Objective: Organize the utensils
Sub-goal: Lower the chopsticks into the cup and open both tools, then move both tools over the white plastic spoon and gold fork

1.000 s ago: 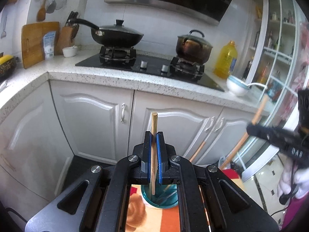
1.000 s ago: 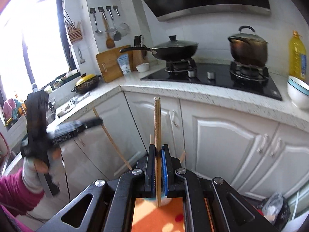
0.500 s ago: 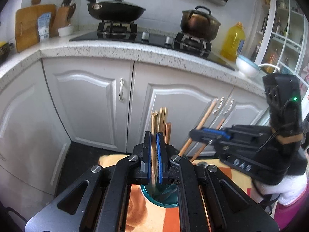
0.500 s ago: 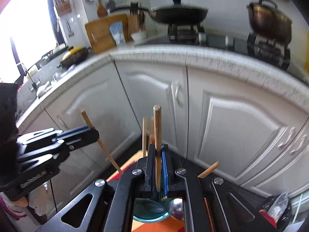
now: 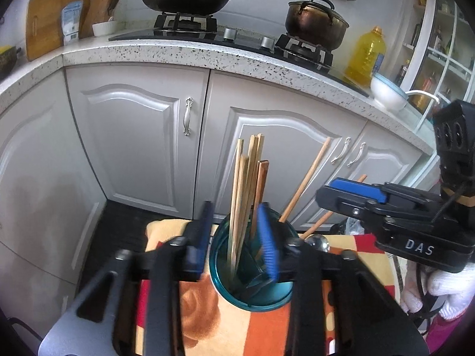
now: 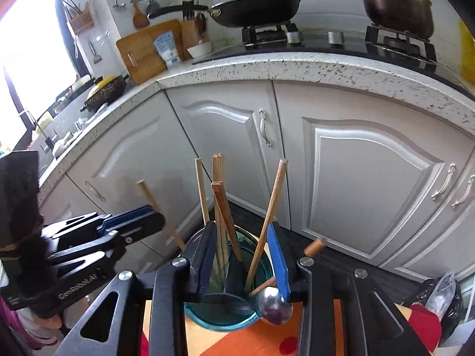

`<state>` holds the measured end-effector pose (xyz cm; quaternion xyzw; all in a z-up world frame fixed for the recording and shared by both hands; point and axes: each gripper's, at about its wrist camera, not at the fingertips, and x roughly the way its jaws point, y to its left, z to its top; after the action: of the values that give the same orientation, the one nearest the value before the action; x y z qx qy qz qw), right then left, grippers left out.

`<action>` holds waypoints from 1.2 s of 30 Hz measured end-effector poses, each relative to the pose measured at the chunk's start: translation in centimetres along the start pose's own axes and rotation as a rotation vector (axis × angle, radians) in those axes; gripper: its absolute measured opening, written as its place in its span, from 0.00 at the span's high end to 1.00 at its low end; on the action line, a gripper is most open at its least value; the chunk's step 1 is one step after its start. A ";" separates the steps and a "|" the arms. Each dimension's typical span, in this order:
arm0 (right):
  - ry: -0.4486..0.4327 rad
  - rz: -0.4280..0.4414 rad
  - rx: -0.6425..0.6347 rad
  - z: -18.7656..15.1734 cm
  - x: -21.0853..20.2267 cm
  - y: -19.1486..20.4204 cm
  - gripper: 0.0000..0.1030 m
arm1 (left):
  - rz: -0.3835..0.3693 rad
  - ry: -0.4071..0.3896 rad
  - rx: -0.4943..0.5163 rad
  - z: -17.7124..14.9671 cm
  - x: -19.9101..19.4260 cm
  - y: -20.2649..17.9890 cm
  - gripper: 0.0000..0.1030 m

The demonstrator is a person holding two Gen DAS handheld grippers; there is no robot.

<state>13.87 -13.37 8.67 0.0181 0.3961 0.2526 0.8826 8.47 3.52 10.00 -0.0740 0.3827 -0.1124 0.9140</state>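
Both tongs have just sprung apart over the teal holder (image 5: 252, 284). Left gripper (image 5: 236, 240) is released, nothing pinched, its chopstick now standing with the chopsticks (image 5: 248, 184) in the holder. Right gripper (image 6: 245, 255) is loose too, pads off the leaning chopstick (image 6: 268, 216) that rises btwn them out of the holder. A ladle (image 6: 274, 304) rests at the holder's rim, nearest the right tong. Holder sits on an orange cloth (image 5: 225, 323); beyond it, white cabinets (image 5: 139, 136). Step: drop-off, looks done (sticks seem settled). Next, I'd say: lift both tongs straight up w/o snagging stick tops, then fetch more utensils.
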 end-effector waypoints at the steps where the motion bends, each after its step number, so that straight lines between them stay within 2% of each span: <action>1: -0.005 -0.009 -0.002 -0.1 -0.4 0.1 0.68 | 0.003 -0.002 0.001 0.0 -0.2 0.0 0.65; 3: -0.017 -0.015 0.000 -0.4 -1.3 0.2 0.68 | 0.015 -0.010 0.011 -0.2 -0.7 -0.3 0.61; 8: -0.045 -0.023 0.015 -1.7 -3.3 0.6 0.67 | 0.028 -0.026 0.016 -0.9 -2.0 -0.8 0.60; 16: -0.050 -0.090 0.046 -6.2 -6.2 1.3 0.65 | 0.050 -0.064 0.084 -3.2 -4.3 -3.3 0.57; 20: -0.052 -0.116 0.080 -8.3 -7.7 1.2 0.61 | 0.037 -0.065 0.118 -4.4 -5.0 -4.7 0.57; 36: -0.021 -0.245 0.149 -14.7 -12.2 -1.4 0.60 | -0.028 -0.011 0.213 -8.3 -5.6 -9.9 0.57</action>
<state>-2.76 -22.65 6.73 0.0378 0.4038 0.1128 0.9071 -2.78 -4.99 10.21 0.0175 0.3623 -0.1646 0.9173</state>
